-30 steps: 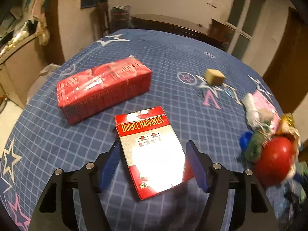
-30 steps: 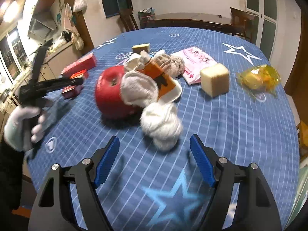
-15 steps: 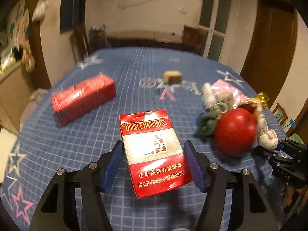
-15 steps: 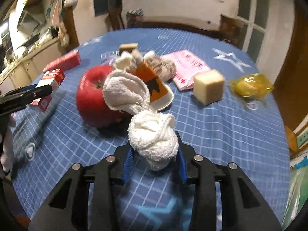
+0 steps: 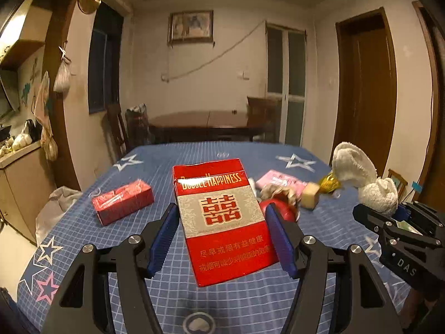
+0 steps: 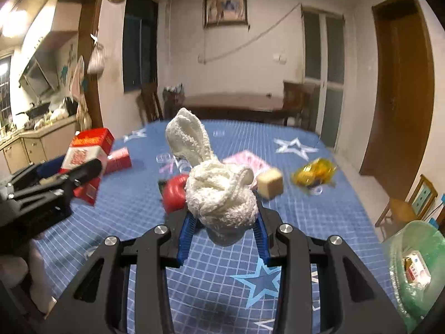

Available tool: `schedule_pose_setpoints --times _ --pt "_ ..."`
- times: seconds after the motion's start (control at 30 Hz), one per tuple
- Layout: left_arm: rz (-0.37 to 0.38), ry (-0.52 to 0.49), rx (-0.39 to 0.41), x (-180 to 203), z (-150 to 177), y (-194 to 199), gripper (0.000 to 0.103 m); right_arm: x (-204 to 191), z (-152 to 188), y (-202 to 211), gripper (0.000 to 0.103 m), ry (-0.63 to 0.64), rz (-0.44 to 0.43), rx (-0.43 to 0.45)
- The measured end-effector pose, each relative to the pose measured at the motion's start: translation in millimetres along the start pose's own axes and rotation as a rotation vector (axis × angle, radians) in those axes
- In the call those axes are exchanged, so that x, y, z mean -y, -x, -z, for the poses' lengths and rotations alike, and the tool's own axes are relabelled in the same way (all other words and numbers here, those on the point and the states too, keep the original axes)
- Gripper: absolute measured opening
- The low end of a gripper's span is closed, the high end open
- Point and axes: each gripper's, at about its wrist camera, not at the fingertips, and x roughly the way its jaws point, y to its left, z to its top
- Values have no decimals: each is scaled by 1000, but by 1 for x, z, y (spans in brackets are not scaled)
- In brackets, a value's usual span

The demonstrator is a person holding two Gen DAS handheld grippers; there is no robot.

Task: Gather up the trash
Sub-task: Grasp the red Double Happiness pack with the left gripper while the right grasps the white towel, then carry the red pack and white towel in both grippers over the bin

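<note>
My left gripper (image 5: pixel 222 224) is shut on a red and white Double Happiness cigarette box (image 5: pixel 219 194), and holds it tilted above the blue table (image 5: pixel 144 164). The right wrist view shows that box (image 6: pixel 86 153) at the left, in the left gripper (image 6: pixel 83 172). A white knotted cloth (image 6: pixel 219 192) is pinched between the blue pads of my right gripper (image 6: pixel 224 222), with a loose end standing up. In the left wrist view the cloth (image 5: pixel 372 192) and right gripper (image 5: pixel 400 217) are at the right edge.
On the table lie a red apple (image 6: pixel 173 194), a tan cube (image 6: pixel 269 185), a yellow wrapper (image 6: pixel 314 174), a pink packet (image 6: pixel 244 161) and a long red carton (image 5: pixel 122 203). A green bag (image 6: pixel 411 264) holding some packaging hangs at the lower right, off the table.
My right gripper shut on the white cloth and lifted it off the table. My left gripper raised the cigarette box. Both views have tilted up toward the room.
</note>
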Motion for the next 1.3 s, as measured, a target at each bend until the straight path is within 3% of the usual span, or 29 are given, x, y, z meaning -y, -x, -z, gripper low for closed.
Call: schedule_pose_setpoints --times 0.33,0.97,1.3 --pt "33 -7 56 21 -5 30 65 4 -10 26 36 -3 54 99" --pt "61 -25 26 44 -5 44 65 5 -3 37 36 -1 63 87" --pt "108 -55 21 69 -9 43 65 28 1 51 36 -19 108 88"
